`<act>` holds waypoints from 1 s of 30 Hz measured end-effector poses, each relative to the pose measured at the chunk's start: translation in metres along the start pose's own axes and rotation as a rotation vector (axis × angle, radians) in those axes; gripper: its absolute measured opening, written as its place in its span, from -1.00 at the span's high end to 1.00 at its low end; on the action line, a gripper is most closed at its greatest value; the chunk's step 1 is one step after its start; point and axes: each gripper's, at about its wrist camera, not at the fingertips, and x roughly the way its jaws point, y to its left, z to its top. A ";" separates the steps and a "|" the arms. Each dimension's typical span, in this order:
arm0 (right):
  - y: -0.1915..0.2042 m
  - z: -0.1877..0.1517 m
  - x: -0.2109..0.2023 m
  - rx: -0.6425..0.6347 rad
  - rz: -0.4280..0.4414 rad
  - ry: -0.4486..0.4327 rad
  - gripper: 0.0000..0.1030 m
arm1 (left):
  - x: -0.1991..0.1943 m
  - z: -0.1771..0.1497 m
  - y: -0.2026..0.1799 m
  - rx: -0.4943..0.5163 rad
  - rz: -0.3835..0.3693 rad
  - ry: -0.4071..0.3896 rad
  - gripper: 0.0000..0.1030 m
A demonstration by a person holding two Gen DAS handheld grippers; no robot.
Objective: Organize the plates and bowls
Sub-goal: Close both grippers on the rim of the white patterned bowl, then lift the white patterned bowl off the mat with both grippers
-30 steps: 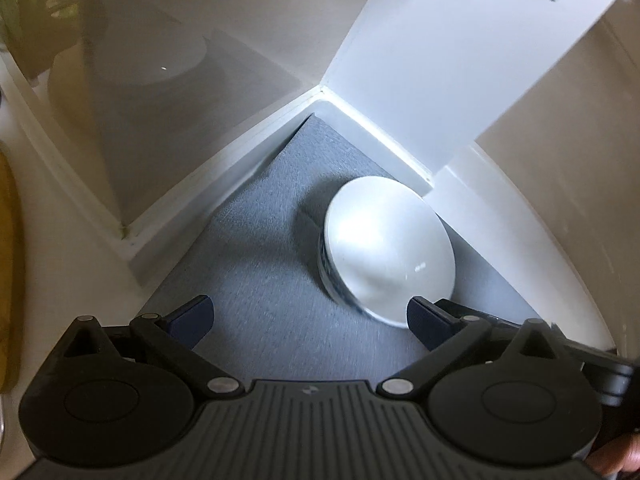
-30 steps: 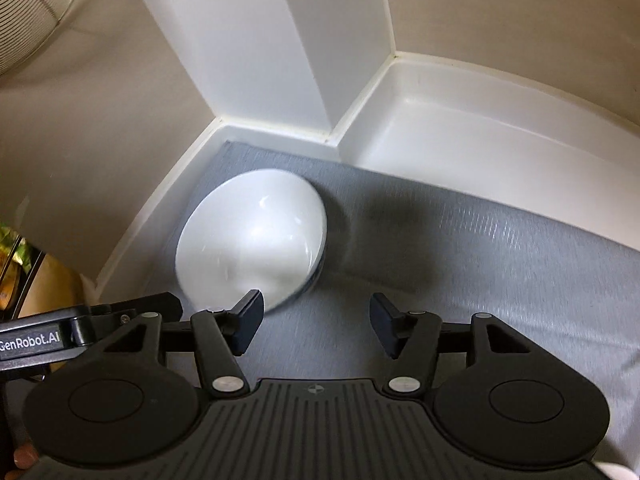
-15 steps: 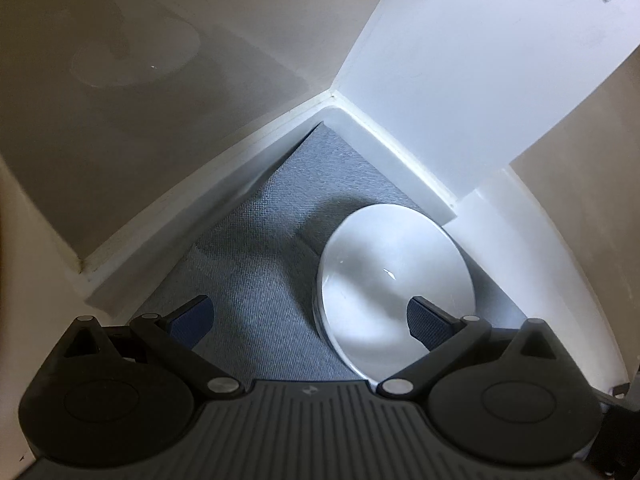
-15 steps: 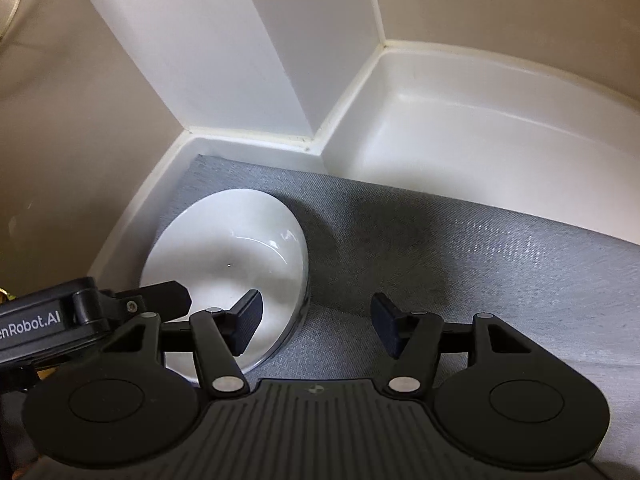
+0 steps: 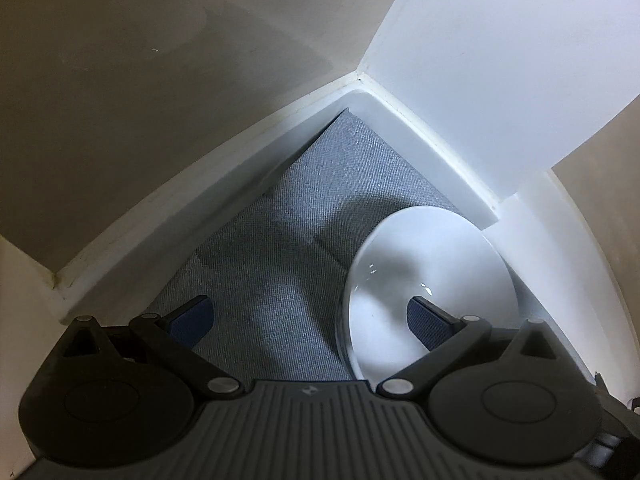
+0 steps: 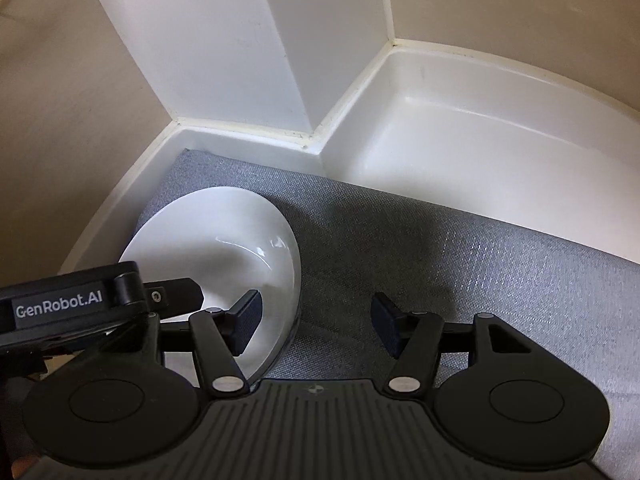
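A white bowl (image 5: 428, 276) sits upright on a grey cloth mat (image 5: 288, 248) in the corner of a white shelf. It also shows in the right wrist view (image 6: 224, 240). My left gripper (image 5: 308, 320) is open and empty, low over the mat, with its right finger over the bowl. My right gripper (image 6: 316, 324) is open and empty, straddling the bowl's right rim; its left finger is over the bowl. The left gripper's body (image 6: 72, 304) shows at the left of the right wrist view.
White walls and a white pillar (image 6: 240, 52) close in the corner behind the bowl. A bare white ledge (image 6: 460, 152) runs to the right of the grey mat (image 6: 480, 272). A beige wall (image 5: 140, 80) stands to the left.
Both grippers have moved forward and down toward the bowl, which now lies under their inner fingers. The bowl has not moved. Both grippers stay open.
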 end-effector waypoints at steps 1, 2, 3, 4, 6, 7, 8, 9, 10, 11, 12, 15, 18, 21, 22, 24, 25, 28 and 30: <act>0.000 0.000 0.000 -0.006 -0.002 -0.001 -0.23 | 0.001 0.000 0.001 0.003 0.001 0.000 -1.00; 0.001 0.000 0.000 -0.012 -0.003 0.000 -0.22 | 0.001 0.001 0.001 0.008 0.002 0.001 -0.99; 0.002 0.000 -0.001 -0.021 -0.006 0.001 -0.21 | 0.000 0.001 0.001 0.010 0.001 0.002 -0.99; 0.003 0.000 -0.001 -0.030 -0.006 0.004 -0.15 | 0.000 0.001 0.002 0.012 -0.001 0.004 -0.99; 0.005 0.000 0.000 -0.043 0.015 0.013 -0.01 | 0.002 0.004 0.000 0.015 -0.003 0.009 -0.99; 0.007 0.001 0.000 -0.043 0.026 0.019 0.10 | 0.001 0.004 0.001 0.014 -0.005 0.009 -0.99; 0.009 0.001 0.001 -0.048 0.039 0.024 0.22 | 0.001 0.005 0.001 0.015 -0.005 0.011 -0.96; 0.010 0.001 0.002 -0.053 0.049 0.030 0.28 | -0.001 0.006 0.002 0.016 -0.001 0.011 -0.84; 0.013 0.001 0.003 -0.058 0.053 0.034 0.41 | -0.002 0.006 0.002 0.020 0.006 0.006 -0.77; 0.014 0.001 0.004 -0.064 0.055 0.036 0.45 | -0.004 0.006 0.002 0.026 0.013 0.000 -0.60; 0.016 0.001 0.003 -0.067 0.050 0.032 0.45 | -0.006 0.006 0.004 0.040 0.008 0.006 -0.45; 0.016 0.002 0.004 -0.065 0.048 0.031 0.48 | -0.008 0.005 0.006 0.038 -0.010 0.028 -0.11; 0.016 0.002 0.002 -0.063 0.053 0.036 0.54 | -0.008 0.007 0.011 0.018 -0.077 0.067 0.48; 0.018 0.001 -0.001 -0.073 0.056 0.039 0.59 | -0.010 0.004 0.006 0.049 -0.099 0.087 0.68; 0.017 0.001 -0.001 -0.073 0.057 0.045 0.60 | -0.010 0.002 0.004 0.061 -0.109 0.090 0.74; 0.016 0.000 -0.001 -0.067 0.060 0.054 0.60 | -0.011 -0.001 0.000 0.089 -0.106 0.083 0.76; 0.015 0.000 -0.001 -0.061 0.063 0.059 0.60 | -0.012 -0.002 -0.002 0.100 -0.104 0.078 0.76; 0.013 -0.002 -0.003 -0.052 0.063 0.071 0.60 | -0.013 -0.004 -0.003 0.107 -0.111 0.086 0.76; 0.013 -0.004 -0.006 -0.055 0.059 0.082 0.60 | -0.014 -0.006 -0.004 0.123 -0.113 0.090 0.76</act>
